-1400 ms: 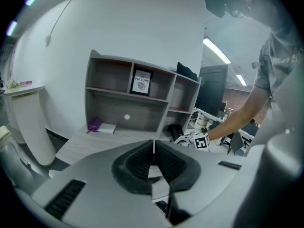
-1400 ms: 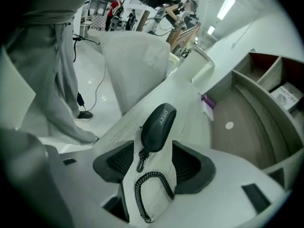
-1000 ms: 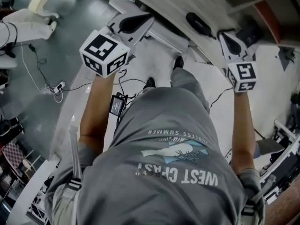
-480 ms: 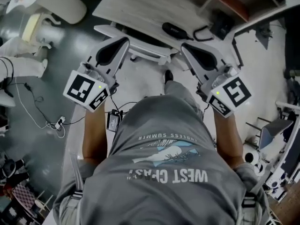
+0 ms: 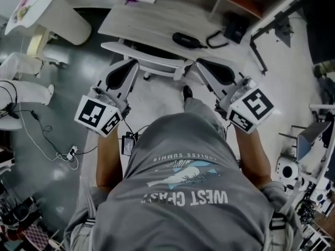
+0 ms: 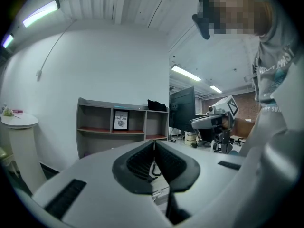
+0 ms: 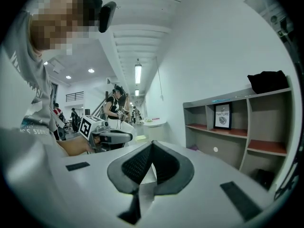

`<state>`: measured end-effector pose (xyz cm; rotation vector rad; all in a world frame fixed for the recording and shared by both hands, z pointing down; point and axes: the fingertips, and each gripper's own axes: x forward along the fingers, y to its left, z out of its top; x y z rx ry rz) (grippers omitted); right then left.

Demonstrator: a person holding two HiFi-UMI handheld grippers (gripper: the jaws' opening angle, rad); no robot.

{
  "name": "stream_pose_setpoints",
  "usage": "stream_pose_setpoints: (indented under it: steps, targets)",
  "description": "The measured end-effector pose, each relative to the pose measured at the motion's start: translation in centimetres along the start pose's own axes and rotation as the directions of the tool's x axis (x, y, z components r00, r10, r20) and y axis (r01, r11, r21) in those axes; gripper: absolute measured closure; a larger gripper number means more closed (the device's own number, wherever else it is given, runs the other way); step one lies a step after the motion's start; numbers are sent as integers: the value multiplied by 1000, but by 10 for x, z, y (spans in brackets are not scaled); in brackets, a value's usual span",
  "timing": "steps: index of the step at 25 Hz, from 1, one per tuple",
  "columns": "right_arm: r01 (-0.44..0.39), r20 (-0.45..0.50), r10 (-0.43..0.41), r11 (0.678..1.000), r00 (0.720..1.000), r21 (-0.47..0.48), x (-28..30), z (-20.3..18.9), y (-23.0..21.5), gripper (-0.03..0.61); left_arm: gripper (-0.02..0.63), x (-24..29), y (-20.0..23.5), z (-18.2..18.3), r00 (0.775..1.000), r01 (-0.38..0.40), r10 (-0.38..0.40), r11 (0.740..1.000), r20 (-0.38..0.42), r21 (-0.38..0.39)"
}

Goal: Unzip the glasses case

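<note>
by the table (image 5: 152,25), left gripper (image 5: 132,66) and right gripper (image 5: 201,66) hold their fingers (image 6: 135,163) together, empty.

glasses case (image 5: 188,39): matt black | table (image 5: 149,21): pale wood grain | floor (image 5: 49,127): glossy | shirt (image 5: 172,213): cloth

Grey short-sleeve T-shirt (image 5: 183,192): white "WEST COAST" print, smaller "ENDLESS SUMMER" line, pale blue graphic between them. Grey trousers (image 5: 204,109), black shoe (image 5: 187,92). Small black box (image 5: 127,144) at the waist with a thin black cable (image 5: 137,134) running off it. Hand tools: left gripper (image 5: 133,63) and right gripper (image 5: 199,63) both have white shells and black ribbed pads (image 6: 138,161). Each carries a white cube (image 5: 98,117) with black square markers.
</note>
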<state>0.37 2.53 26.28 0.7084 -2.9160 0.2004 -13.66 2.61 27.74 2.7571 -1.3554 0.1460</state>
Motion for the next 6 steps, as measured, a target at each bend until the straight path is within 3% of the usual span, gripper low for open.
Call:
stream_pose_setpoints:
  steps: [6]
  targets:
    - [12, -7, -12, 1000, 1000, 10, -9, -7, -1, 574, 607, 3, -9, -2, 1000, 15, -15, 1000, -6, 5]
